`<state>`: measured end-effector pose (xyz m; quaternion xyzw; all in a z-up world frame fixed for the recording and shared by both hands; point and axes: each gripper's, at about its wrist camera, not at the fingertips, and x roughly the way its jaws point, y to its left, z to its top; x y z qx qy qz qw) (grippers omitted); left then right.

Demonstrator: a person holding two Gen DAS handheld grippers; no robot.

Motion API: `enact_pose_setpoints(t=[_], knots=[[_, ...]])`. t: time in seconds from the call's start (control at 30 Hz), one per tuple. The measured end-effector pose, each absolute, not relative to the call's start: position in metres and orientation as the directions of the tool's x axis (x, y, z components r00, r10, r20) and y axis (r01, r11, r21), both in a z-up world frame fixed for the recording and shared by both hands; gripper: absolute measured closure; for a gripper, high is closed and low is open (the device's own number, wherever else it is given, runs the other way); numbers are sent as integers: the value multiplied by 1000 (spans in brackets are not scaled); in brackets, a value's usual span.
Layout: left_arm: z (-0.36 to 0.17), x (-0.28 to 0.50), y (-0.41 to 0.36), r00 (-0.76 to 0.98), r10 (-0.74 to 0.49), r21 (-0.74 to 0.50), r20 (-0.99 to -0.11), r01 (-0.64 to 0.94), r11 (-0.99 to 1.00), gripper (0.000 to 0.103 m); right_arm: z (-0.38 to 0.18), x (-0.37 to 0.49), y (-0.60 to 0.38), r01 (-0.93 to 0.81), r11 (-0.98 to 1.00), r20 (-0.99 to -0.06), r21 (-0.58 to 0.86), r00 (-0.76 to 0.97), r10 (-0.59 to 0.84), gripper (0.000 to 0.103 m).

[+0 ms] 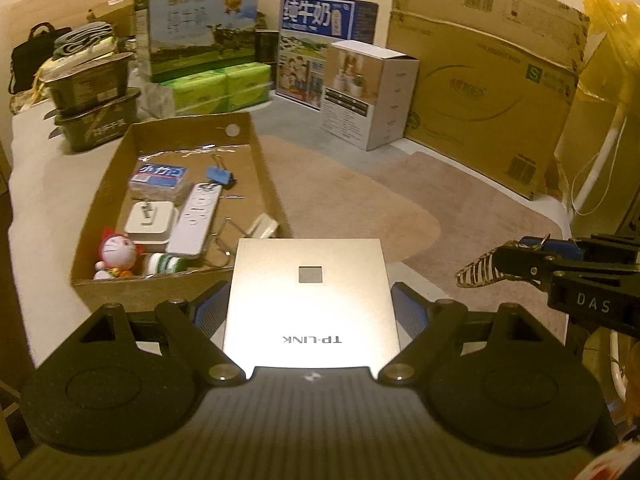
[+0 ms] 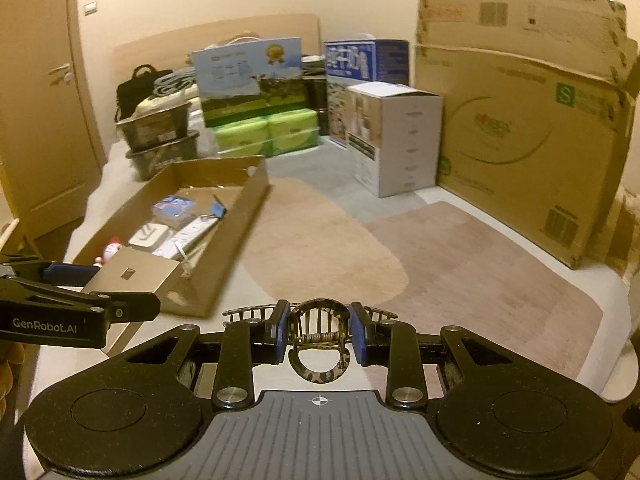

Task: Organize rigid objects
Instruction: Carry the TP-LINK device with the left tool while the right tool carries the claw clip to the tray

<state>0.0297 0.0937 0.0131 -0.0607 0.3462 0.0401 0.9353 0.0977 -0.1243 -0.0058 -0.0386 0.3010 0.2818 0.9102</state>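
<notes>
While my left gripper [image 1: 310, 312] stands wide, its blue ribbed pads [image 1: 412, 312] clamp the sides of a flat square silver box printed "TP-LINK" [image 1: 310, 296], held just short of the shallow brown cardboard tray [image 1: 100, 208]. My right gripper [image 2: 319, 338] is nearly closed, pinching a brown tortoiseshell plastic hair claw [image 2: 318, 340] with a metal spring, above the beige rug [image 2: 460, 256]. Inside the tray lie a slim white remote [image 1: 195, 220], a blue binder clip [image 1: 219, 176] and a small white cat figurine [image 1: 112, 254]. My left arm reads "GenRobot.AI".
</notes>
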Motion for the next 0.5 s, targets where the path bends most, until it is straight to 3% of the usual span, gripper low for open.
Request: enact_pose_setpoints(t=[0.5], knots=[[20,5,125,761,78,-92,-644,-178,980,19,-2,85,-88,-610,788,-572,87,617,540,72]])
